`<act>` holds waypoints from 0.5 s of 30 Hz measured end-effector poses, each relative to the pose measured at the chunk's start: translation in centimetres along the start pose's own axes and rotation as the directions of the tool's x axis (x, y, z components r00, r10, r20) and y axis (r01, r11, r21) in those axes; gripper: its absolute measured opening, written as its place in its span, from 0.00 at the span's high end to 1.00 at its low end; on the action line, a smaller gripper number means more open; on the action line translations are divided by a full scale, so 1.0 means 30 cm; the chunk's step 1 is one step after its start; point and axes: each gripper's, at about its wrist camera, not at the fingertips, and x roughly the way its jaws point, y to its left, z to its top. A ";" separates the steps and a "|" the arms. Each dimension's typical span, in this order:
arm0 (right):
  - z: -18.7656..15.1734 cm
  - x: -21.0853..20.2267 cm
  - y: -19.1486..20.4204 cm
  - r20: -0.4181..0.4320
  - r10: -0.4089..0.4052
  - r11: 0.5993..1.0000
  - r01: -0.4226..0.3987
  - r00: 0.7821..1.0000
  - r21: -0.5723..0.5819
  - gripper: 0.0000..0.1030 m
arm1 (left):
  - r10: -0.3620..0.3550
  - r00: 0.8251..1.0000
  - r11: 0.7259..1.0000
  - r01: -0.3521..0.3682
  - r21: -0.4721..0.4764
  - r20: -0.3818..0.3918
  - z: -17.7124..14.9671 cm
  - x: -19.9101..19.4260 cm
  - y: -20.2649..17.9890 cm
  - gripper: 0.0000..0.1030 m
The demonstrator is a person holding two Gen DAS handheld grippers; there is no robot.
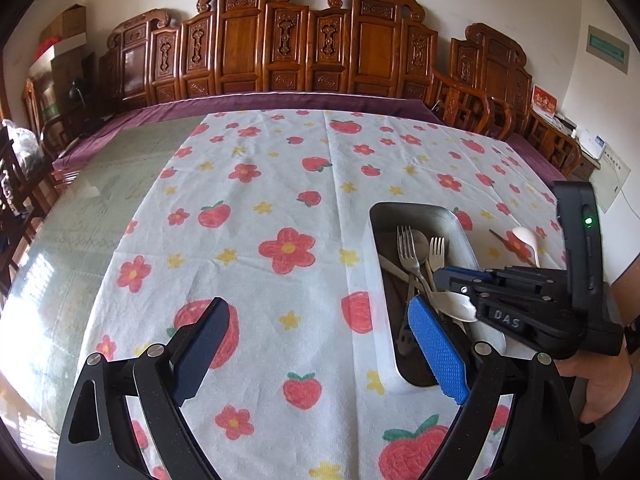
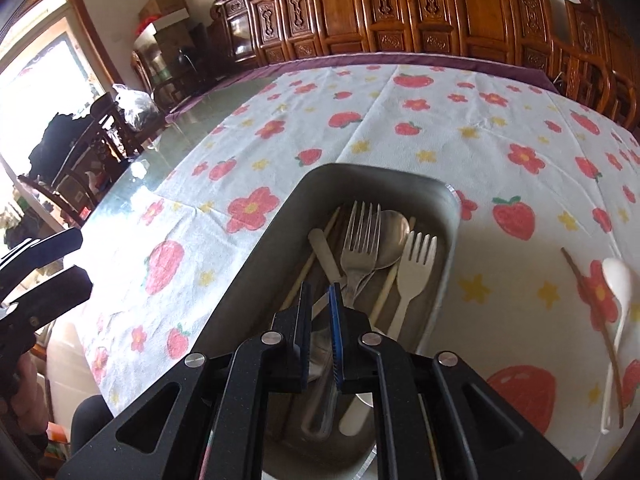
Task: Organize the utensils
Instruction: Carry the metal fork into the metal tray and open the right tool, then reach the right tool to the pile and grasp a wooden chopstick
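Utensils fill my tray (image 2: 256,264); right gripper (image 2: 320,300) hovers nearly closed, pinching nothing, left gripper (image 1: 320,344) spread. Next: white spoon (image 2: 618,280) at three o'clock.

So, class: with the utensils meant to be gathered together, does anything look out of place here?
Yes. A white spoon and a brown stick lie on the tablecloth, outside the metal tray holding the forks and spoons.
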 end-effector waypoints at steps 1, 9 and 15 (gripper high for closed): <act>0.000 -0.022 -0.008 0.011 0.004 1.000 -0.004 1.000 -0.004 0.89 | 0.000 1.000 1.000 0.000 0.002 0.002 0.001 -0.003 -0.006 0.15; -0.046 -0.221 -0.207 0.062 -0.106 0.989 0.111 0.992 -0.097 0.89 | -0.037 0.999 0.999 0.037 0.026 0.016 0.029 -0.014 -0.115 0.15; -0.079 -0.226 -0.470 0.033 -0.223 0.971 0.225 0.974 -0.080 0.89 | -0.061 0.998 0.996 0.060 0.061 0.015 0.050 -0.005 -0.228 0.15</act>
